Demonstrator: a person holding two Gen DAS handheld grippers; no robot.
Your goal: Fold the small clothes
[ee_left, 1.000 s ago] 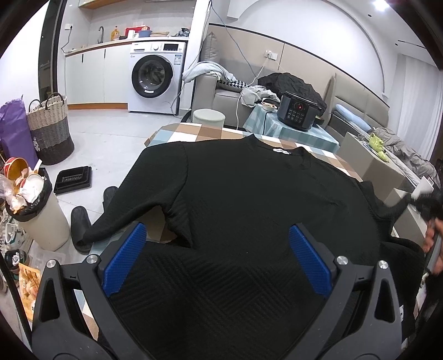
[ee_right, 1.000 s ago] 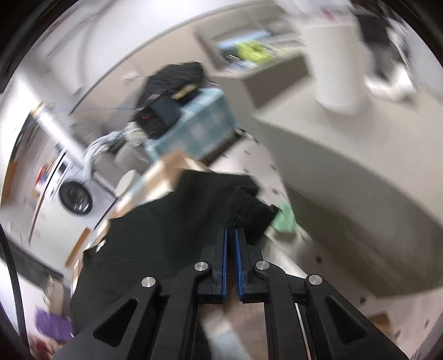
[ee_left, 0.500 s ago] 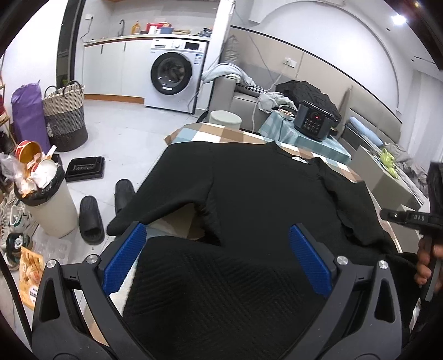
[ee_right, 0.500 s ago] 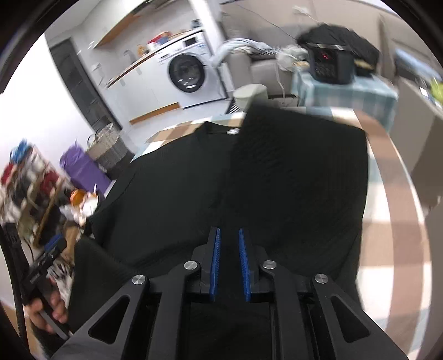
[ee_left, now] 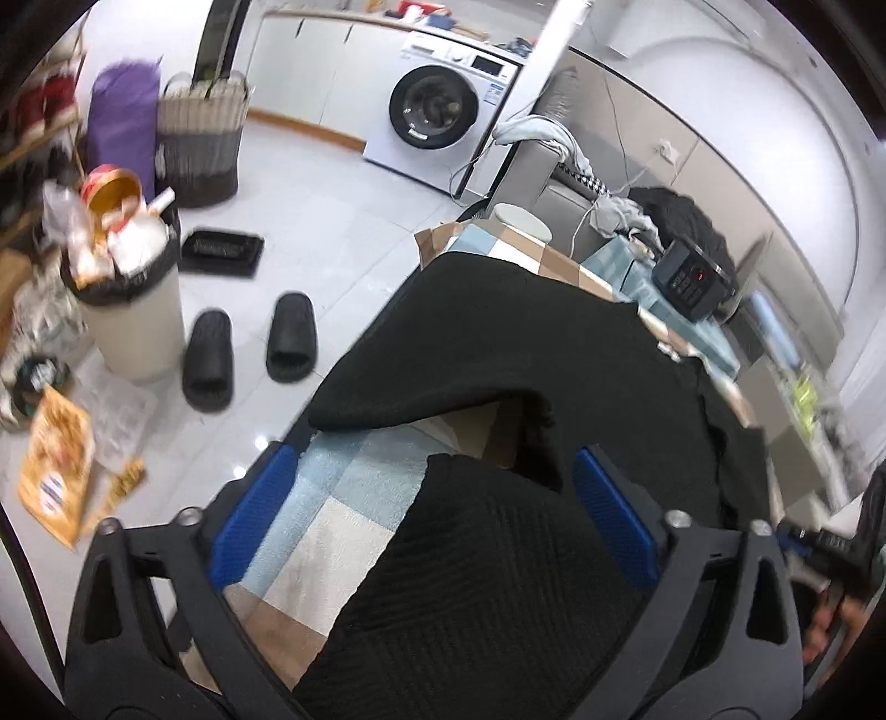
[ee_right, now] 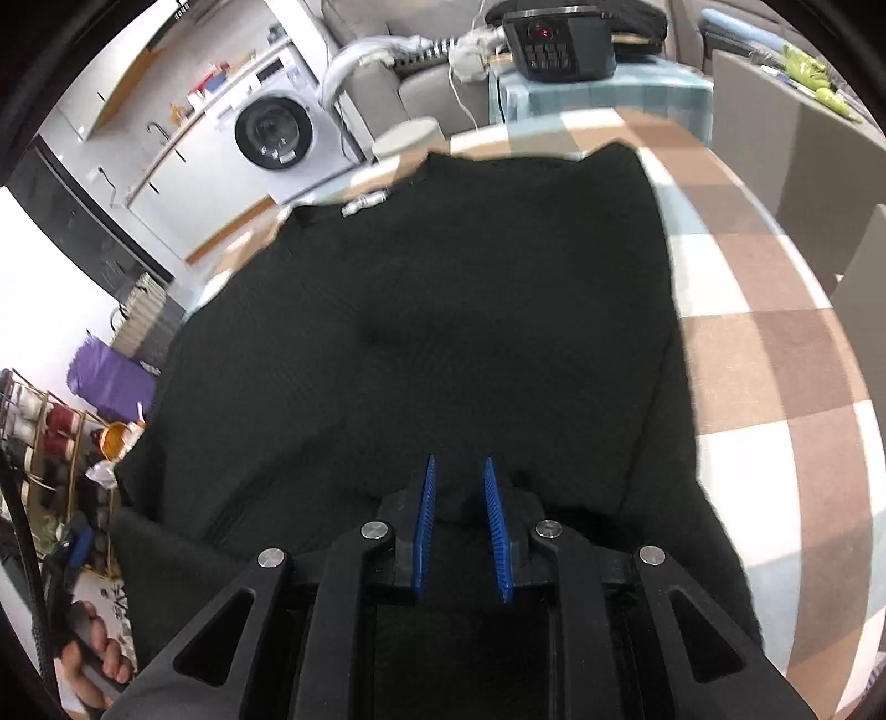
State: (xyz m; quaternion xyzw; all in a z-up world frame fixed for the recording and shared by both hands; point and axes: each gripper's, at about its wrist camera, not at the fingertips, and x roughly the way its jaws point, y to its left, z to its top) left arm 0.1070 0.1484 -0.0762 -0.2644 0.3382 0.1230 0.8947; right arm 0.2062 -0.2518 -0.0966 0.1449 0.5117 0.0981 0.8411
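Note:
A black sweater (ee_left: 526, 343) lies on the checked table (ee_left: 343, 515), neck at the far end. Its left sleeve (ee_left: 421, 387) droops over the table's left edge. My left gripper (ee_left: 437, 498) hovers over the near left hem corner (ee_left: 476, 559); its jaws stand wide and are closing a little, their pads clear of the cloth. In the right wrist view the sweater (ee_right: 443, 304) has its right side folded inward. My right gripper (ee_right: 459, 493) sits low over the near part, jaws opening, dark cloth under the narrow gap and no pad pressing it.
Left of the table stand a full bin (ee_left: 133, 310), two black slippers (ee_left: 249, 349), a woven basket (ee_left: 202, 144) and a washing machine (ee_left: 437, 111). A black appliance (ee_right: 559, 39) sits on a side table beyond the far end. Bare checked cloth (ee_right: 775, 354) lies to the sweater's right.
The right gripper swung in from the table's side, laid the right sleeve across the body and parted its jaws. The left gripper moved left toward the drooping sleeve and rolled.

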